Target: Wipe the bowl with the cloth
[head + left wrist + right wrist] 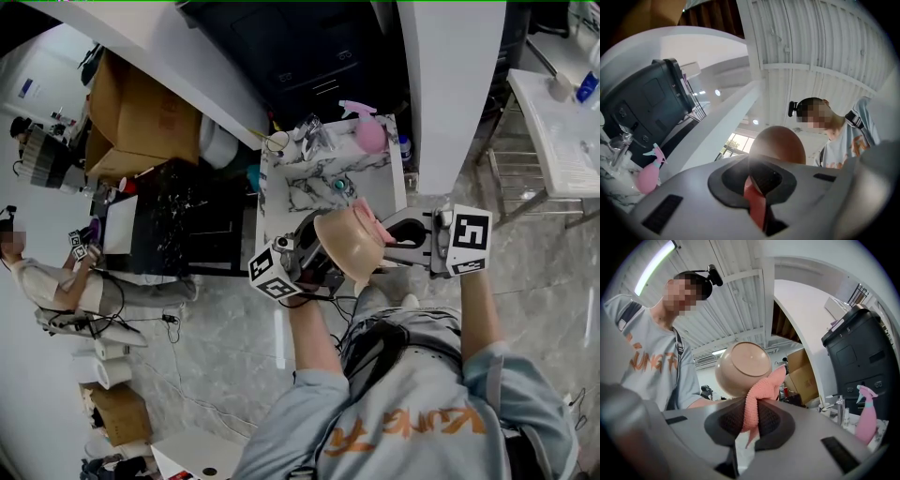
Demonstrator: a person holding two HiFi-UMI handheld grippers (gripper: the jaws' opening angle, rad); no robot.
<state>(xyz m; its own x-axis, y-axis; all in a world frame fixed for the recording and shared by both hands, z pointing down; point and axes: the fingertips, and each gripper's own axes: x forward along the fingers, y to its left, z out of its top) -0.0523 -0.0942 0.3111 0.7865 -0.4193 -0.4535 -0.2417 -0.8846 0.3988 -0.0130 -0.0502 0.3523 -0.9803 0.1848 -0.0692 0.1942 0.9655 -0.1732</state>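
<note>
Left gripper (757, 182) clamps bowl (779, 145), right gripper (750, 420) pinches cloth (758, 393)

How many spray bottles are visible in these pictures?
1. The pink spray bottle stands at the far end of the marble counter, near the tap. More may be hidden from these views.

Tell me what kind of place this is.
Probably a mock kitchen corner inside a warehouse-like workspace: a marble-patterned counter with a pink spray bottle, cardboard boxes stacked beside it, and a corrugated metal ceiling overhead.
</note>
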